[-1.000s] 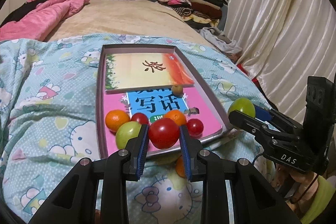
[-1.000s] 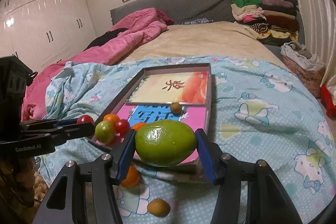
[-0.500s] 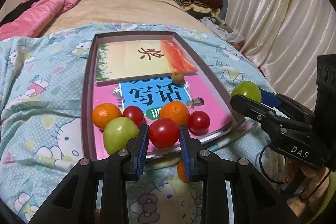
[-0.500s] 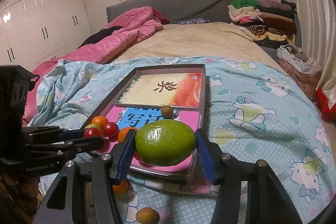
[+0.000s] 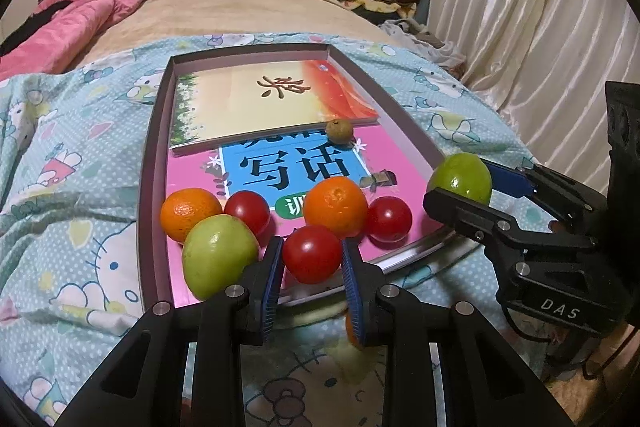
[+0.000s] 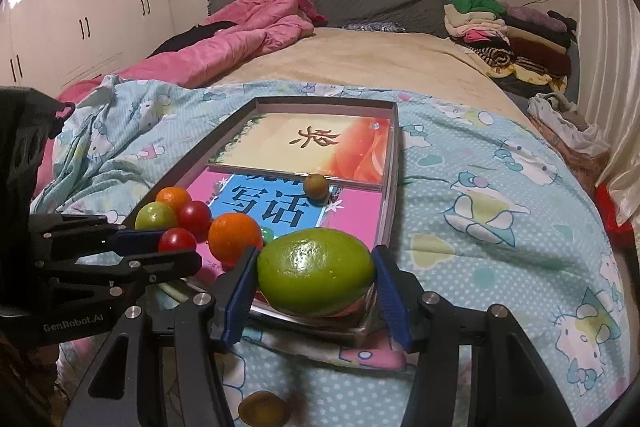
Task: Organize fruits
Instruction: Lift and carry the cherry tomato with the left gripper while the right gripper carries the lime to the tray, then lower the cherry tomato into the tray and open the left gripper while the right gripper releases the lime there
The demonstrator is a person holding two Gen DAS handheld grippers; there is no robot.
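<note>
My left gripper point(image 5: 313, 261) is shut on a red tomato point(image 5: 312, 254) over the near end of the shallow box tray point(image 5: 152, 131). My right gripper point(image 6: 316, 281) is shut on a large green fruit point(image 6: 316, 273) at the tray's near right corner; it also shows in the left wrist view point(image 5: 460, 179). In the tray lie two oranges point(image 5: 335, 206), two red tomatoes point(image 5: 389, 219), a green fruit point(image 5: 218, 255) and a small brown fruit point(image 5: 339, 131), on two books point(image 5: 276, 99).
A small brown fruit point(image 6: 264, 409) lies on the Hello Kitty blanket point(image 6: 500, 211) near me, and an orange point(image 5: 351, 329) shows under my left fingers. A pink quilt point(image 6: 224, 43) and a clothes pile point(image 6: 508, 31) lie farther back. Curtains point(image 5: 540, 27) hang right.
Both grippers have moved forward toward the tray with their fruits held. The tray and its fruits look closer in both views.
</note>
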